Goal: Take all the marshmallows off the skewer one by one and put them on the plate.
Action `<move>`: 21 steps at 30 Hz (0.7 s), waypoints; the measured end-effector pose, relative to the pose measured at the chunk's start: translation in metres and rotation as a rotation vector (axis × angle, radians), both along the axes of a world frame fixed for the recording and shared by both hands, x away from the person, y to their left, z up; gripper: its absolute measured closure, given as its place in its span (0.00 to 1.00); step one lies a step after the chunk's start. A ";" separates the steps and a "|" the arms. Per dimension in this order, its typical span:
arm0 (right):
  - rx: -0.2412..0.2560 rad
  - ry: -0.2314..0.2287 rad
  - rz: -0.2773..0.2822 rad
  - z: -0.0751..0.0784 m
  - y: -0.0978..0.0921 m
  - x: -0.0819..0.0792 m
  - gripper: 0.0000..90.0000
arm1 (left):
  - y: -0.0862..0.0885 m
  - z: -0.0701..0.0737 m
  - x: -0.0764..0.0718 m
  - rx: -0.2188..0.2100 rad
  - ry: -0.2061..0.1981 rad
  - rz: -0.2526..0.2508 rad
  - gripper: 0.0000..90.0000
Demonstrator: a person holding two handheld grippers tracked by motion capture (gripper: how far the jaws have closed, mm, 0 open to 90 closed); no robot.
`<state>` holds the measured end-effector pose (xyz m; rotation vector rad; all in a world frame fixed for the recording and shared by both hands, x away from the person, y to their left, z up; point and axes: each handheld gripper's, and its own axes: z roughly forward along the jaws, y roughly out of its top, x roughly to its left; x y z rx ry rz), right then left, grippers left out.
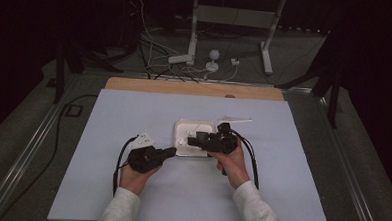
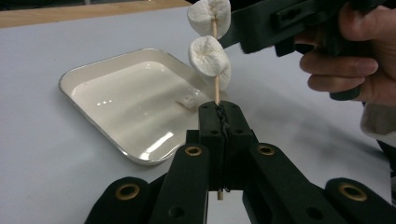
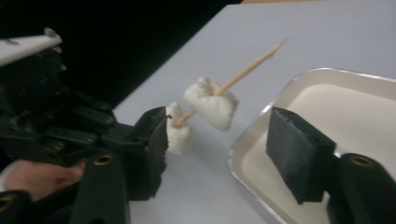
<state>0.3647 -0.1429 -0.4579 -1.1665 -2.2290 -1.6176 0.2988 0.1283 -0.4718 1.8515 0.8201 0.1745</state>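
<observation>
A thin wooden skewer (image 2: 216, 88) stands upright in my left gripper (image 2: 219, 112), whose jaws are shut on its lower end. Two white marshmallows are threaded on it, a lower one (image 2: 209, 57) and an upper one (image 2: 209, 15). My right gripper (image 3: 219, 135) is open, and the skewer (image 3: 247, 67) and its marshmallows (image 3: 212, 105) lie between its jaws; the lower marshmallow (image 3: 180, 135) sits against the left pad. In the high view my left gripper (image 1: 171, 150) and right gripper (image 1: 190, 139) meet over the near edge of a white square tray (image 1: 196, 126).
The tray (image 2: 93, 77) holds a small white scrap (image 2: 187, 101) and rests on a pale sheet (image 1: 134, 113) that covers the table. A wooden strip (image 1: 185, 87) runs along the far edge. Cables and stand legs (image 1: 192, 35) lie on the floor beyond.
</observation>
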 end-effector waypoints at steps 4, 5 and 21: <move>0.020 0.027 0.006 -0.002 0.003 0.002 0.49 | -0.001 0.000 -0.001 -0.009 -0.008 -0.010 1.00; 0.020 0.027 0.006 -0.002 0.003 0.002 0.49 | -0.002 0.000 -0.001 -0.010 -0.010 -0.012 1.00; 0.132 0.063 -0.014 0.001 -0.003 0.003 0.78 | -0.003 0.000 -0.002 -0.006 -0.024 -0.038 1.00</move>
